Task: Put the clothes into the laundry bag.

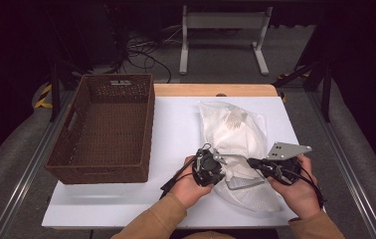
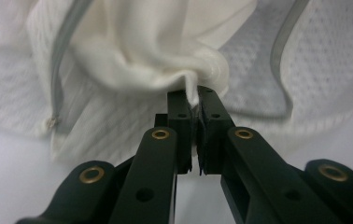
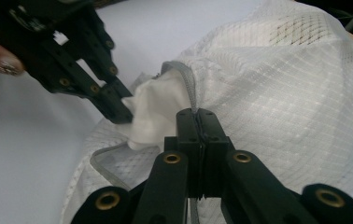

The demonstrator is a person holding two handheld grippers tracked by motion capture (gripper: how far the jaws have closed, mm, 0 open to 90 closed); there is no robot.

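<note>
On white table (image 1: 126, 199), right of basket (image 1: 106, 127), mesh bag (image 1: 235, 134) lying, soft, light, floppy. Left gripper (image 2: 192, 100) pinching white cloth (image 2: 156, 65) poking from mouth. Right gripper (image 3: 196, 114) clamping grey rim (image 3: 186, 81). Best grabbing spots: rim, cloth fold.

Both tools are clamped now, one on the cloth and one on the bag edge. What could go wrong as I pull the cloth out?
The left tool pinches just a thin fold of the white cloth, so it may slip free under tension. The right tool grips the grey trim of the mesh bag; if that grip slips, the whole bag could drag along. The wicker basket sits well to the left, so the cloth might snag or drop on the way.
</note>
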